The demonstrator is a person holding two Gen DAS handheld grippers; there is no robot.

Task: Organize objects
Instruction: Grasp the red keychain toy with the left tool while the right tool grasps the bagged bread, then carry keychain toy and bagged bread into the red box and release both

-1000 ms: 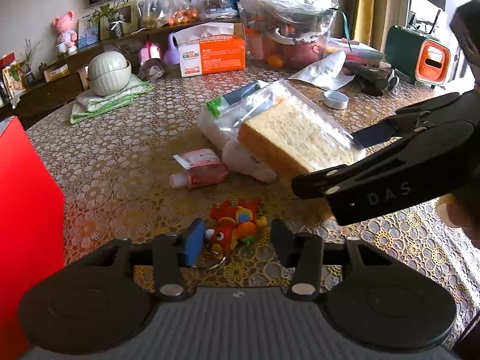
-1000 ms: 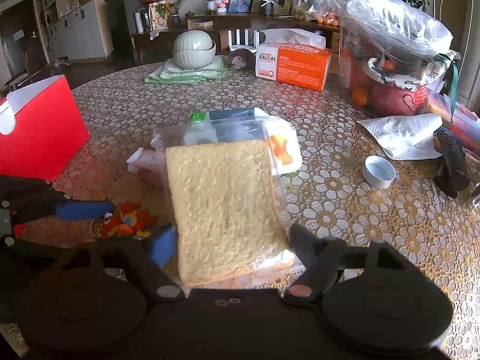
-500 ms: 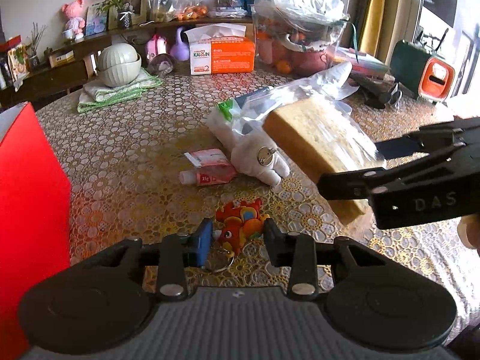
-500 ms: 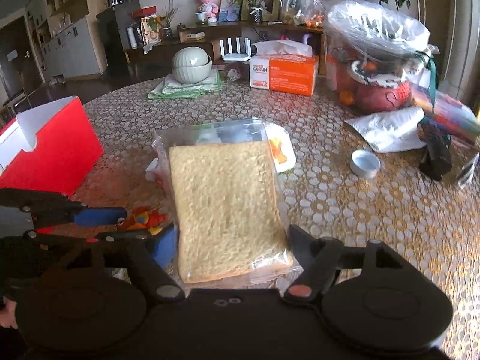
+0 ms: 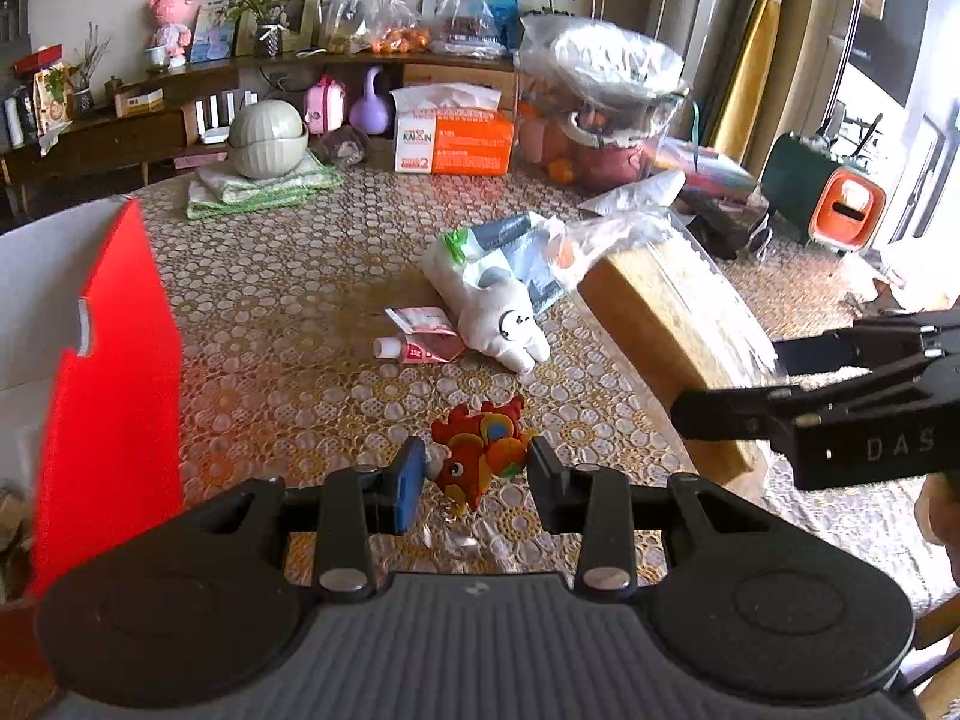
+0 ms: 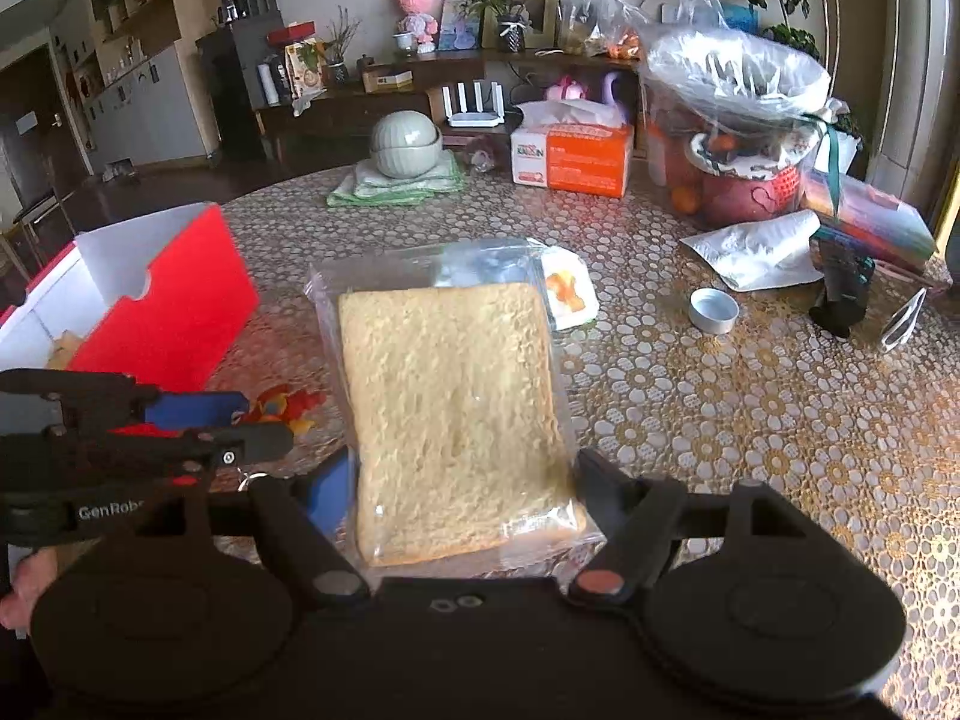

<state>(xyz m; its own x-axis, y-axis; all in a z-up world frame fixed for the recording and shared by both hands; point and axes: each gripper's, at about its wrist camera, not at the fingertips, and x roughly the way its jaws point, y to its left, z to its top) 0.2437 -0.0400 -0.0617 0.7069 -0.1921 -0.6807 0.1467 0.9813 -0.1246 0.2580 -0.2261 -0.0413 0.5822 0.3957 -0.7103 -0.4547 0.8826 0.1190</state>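
1. Between the pads of the left gripper [image 5: 474,480] sat one red-and-orange rooster keychain [image 5: 480,450], pinched at its sides; the jaws had just been closing on it, and its metal ring hung below over the table [image 5: 288,312].
2. One bagged slice of bread [image 6: 450,414] was clamped by its lower end in the right gripper [image 6: 462,492], jaws set wide on either edge, the slice raised clear of the tabletop.
3. One red box [image 6: 174,312] with a white inside stood open at the left edge of the table, near the left gripper.
4. Still on the lace-patterned cloth lay one white plush toy [image 5: 498,318], one small pink tube [image 5: 420,345] just beside it, and one white-and-dark packet [image 5: 510,246] touching the plush.
5. Farther back stood one orange tissue box [image 5: 456,141], two stacked pale bowls [image 5: 264,138] on one folded green-edged towel [image 5: 258,192], and one small round white lid [image 6: 713,309] well apart to the right.
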